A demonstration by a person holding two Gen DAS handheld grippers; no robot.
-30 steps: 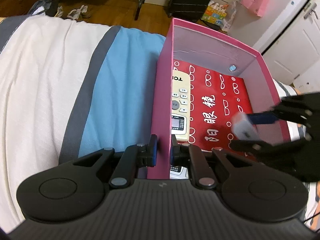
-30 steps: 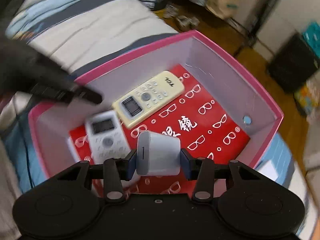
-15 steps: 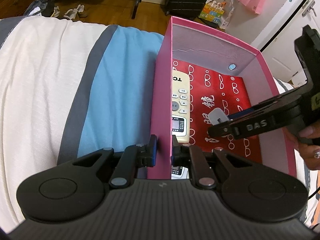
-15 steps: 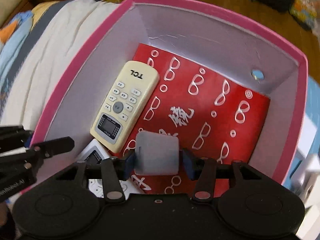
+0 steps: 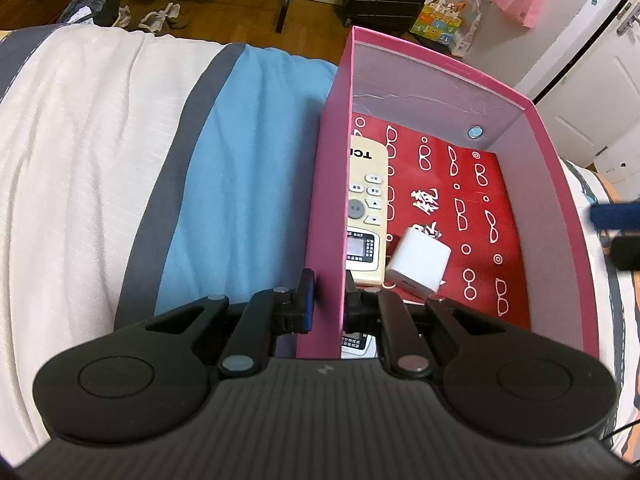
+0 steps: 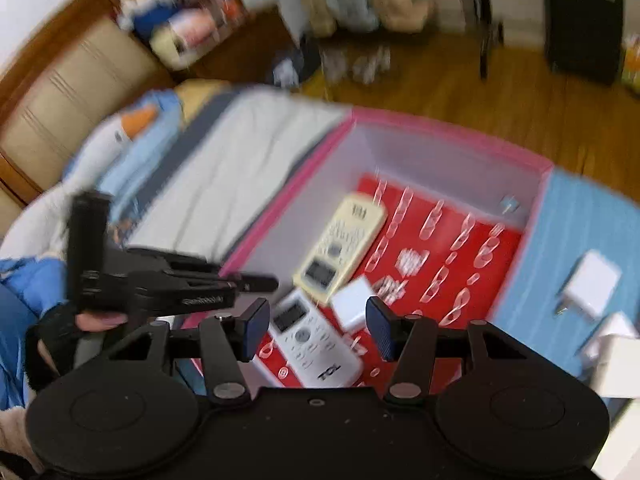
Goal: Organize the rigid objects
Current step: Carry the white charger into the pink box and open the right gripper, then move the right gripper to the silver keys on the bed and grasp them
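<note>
Fingers of the left gripper [image 5: 329, 300] pinch the near side wall of the pink box [image 5: 562, 184], one pad outside and one inside. Inside the box, nearest that grip, lies a white remote [image 6: 314, 340] with "TCL" on its near end; beyond it a cream remote [image 5: 366, 212] also reads "TCL", so two remotes in all. One white charger [image 5: 418, 265] rests on the box's red floor just beside the cream remote, over white Chinese characters and printed spectacles. The right gripper [image 6: 316, 326] hovers above the box's near end, jaws spread wide and empty. Two more white chargers [image 6: 592, 284] lie on the blue bedsheet [image 5: 248, 168] outside the box's far wall in the blurred right wrist view.
</note>
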